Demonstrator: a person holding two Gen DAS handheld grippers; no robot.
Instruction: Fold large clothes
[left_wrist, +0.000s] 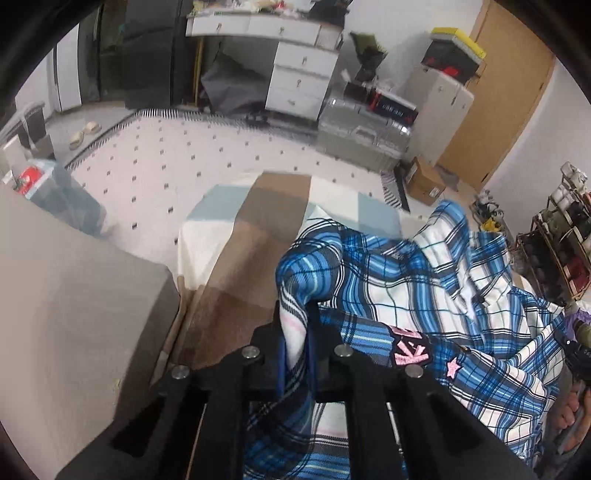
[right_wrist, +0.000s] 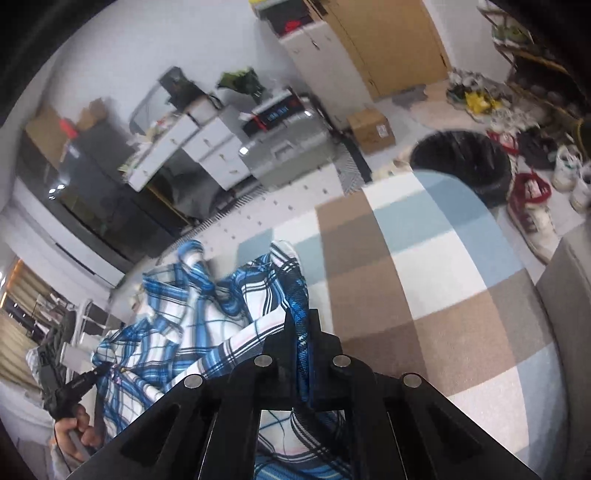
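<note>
**Both grippers clamped on a blue plaid shirt above a checked cloth**

I find almost no writing that I can read. On the blue, white and black plaid shirt (left_wrist: 424, 280) there is a dark patch with pink embroidered letters (left_wrist: 410, 349), partly creased, so I cannot make out a word; beside it sits a small pink star (left_wrist: 453, 369). A black and red box (left_wrist: 393, 105) on a silver case across the room carries a line of pale print, too blurred to read. A cardboard box (right_wrist: 371, 131) on the floor bears a small white label, also unreadable.

My left gripper (left_wrist: 295, 332) is clenched on a fold of the shirt: a pale edge of the cloth rises between the two black fingers and the rest spills away to the right. My right gripper (right_wrist: 301, 332) is clenched too, with a narrow blue strip of the same shirt pinched between its fingers and the bulk hanging to the left.

The shirt lies bunched and partly lifted over a cloth checked in brown, pale blue and white (right_wrist: 424, 266). In the right wrist view, a hand (right_wrist: 74, 432) grips the other gripper's handle at the lower left.
</note>
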